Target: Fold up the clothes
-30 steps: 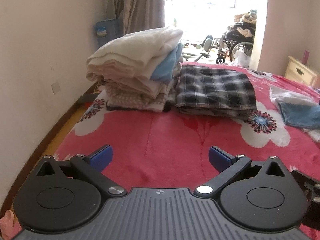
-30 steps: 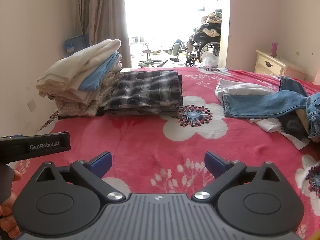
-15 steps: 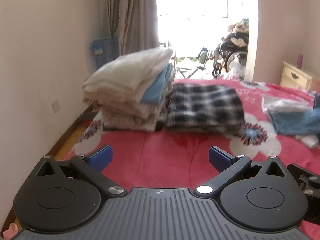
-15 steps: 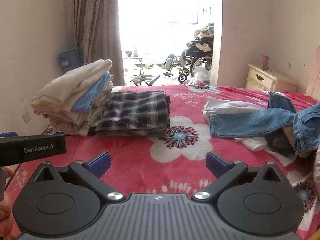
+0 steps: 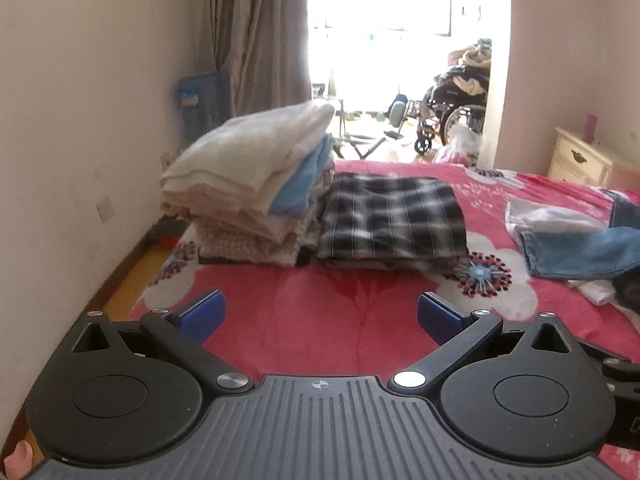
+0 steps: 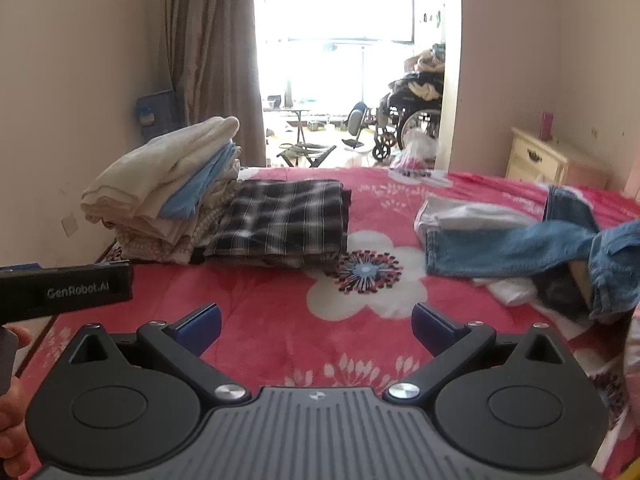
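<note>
A tall stack of folded pale clothes (image 5: 256,184) (image 6: 168,200) stands at the far left of the red flowered bed (image 5: 320,320) (image 6: 280,320). Beside it lies a folded black-and-white plaid garment (image 5: 392,220) (image 6: 284,220). Loose blue jeans (image 5: 580,252) (image 6: 520,248) lie crumpled on the right over a white garment (image 6: 472,212). My left gripper (image 5: 320,314) is open above bare bedding, well short of the piles. Equally wide, my right gripper (image 6: 316,322) is open and holds nothing.
A wall runs along the left, with a strip of wooden floor (image 5: 132,280) by the bed edge. A cream nightstand (image 5: 584,160) (image 6: 540,160) stands at the right. Beyond the bed is a bright doorway with a wheelchair (image 6: 408,120). The left gripper's body (image 6: 64,288) shows beside a hand (image 6: 12,420).
Both views have tilted up and drawn back, so the piles sit lower and farther and more of the jeans shows in the left view. The jaws stay apart.
</note>
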Demonstrator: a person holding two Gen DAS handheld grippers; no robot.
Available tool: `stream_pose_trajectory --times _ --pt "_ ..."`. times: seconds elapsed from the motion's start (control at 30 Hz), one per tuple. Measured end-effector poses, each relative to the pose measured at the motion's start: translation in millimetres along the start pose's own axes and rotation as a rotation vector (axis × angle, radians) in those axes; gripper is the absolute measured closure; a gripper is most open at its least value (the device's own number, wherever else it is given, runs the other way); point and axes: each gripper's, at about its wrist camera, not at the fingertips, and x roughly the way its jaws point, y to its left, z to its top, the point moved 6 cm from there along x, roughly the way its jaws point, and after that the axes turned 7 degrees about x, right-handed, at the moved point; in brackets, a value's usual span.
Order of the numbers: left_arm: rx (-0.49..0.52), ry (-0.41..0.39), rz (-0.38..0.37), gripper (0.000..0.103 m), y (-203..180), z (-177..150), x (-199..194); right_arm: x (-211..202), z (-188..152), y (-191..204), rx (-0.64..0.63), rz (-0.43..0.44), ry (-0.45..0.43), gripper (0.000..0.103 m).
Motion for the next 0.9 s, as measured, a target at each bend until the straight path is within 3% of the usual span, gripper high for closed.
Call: stream_pose_trajectory --times 0.2,0.9 --pt "-0.066 0.001 0.062 0.000 7 -6 -4 -2 -2 5 -0.049 -0.028 0.003 0.000" --pt "-0.017 0.042 -0.031 0.000 -40 -30 -8 -6 -17 -27 -0.044 -0.112 0.035 0.000"
